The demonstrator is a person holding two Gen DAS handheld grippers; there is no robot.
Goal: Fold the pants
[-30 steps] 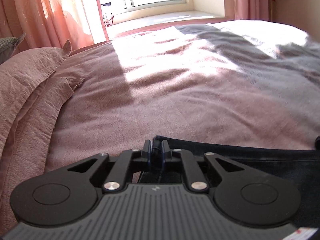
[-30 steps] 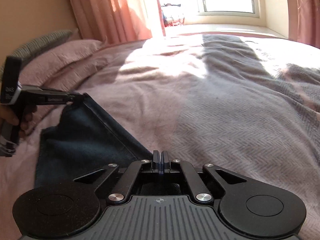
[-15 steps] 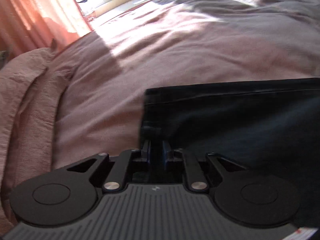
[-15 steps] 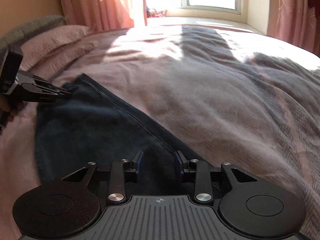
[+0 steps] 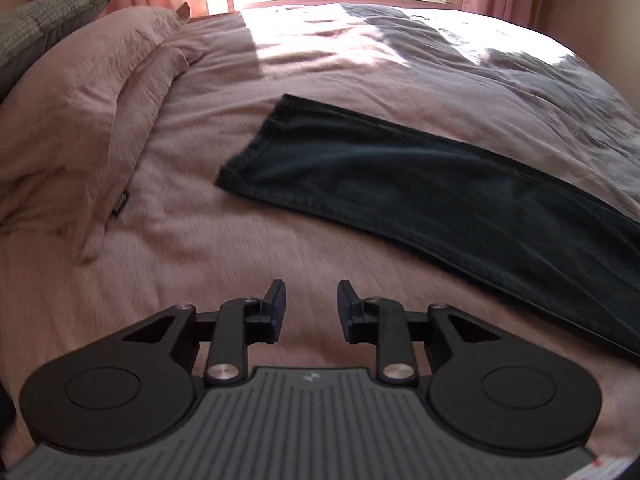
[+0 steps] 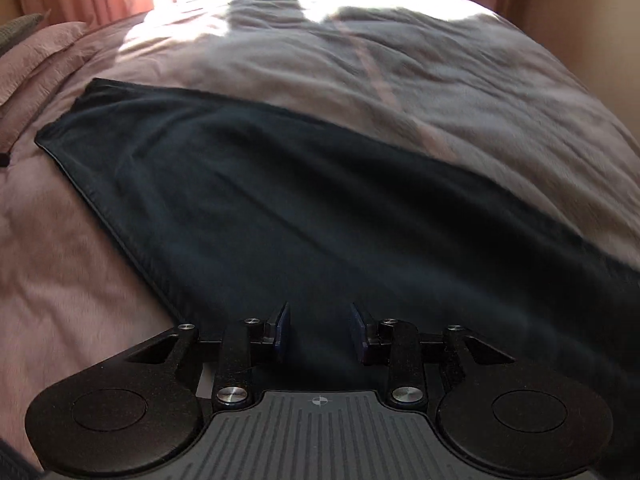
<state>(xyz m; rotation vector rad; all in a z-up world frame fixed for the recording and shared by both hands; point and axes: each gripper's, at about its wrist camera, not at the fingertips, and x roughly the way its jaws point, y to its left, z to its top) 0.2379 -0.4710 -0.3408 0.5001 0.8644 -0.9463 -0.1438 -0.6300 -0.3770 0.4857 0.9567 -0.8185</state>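
Between the fingers of the left claw (image 5: 309, 294) only pink bedspread (image 5: 200, 248) shows; its jaws are opening, nothing gripped. Right claw (image 6: 319, 316) hangs with jaws apart over the near part of the dark pants (image 6: 280, 200), pads clear of the cloth. Pants (image 5: 420, 184) lie flat across the bed, hem end far left, toward the pink pillow (image 5: 80, 100). Curtains and sunlit window beyond.

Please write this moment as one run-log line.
pants: flat on bed | left gripper: jaws opening, empty | right gripper: open, empty, above pants
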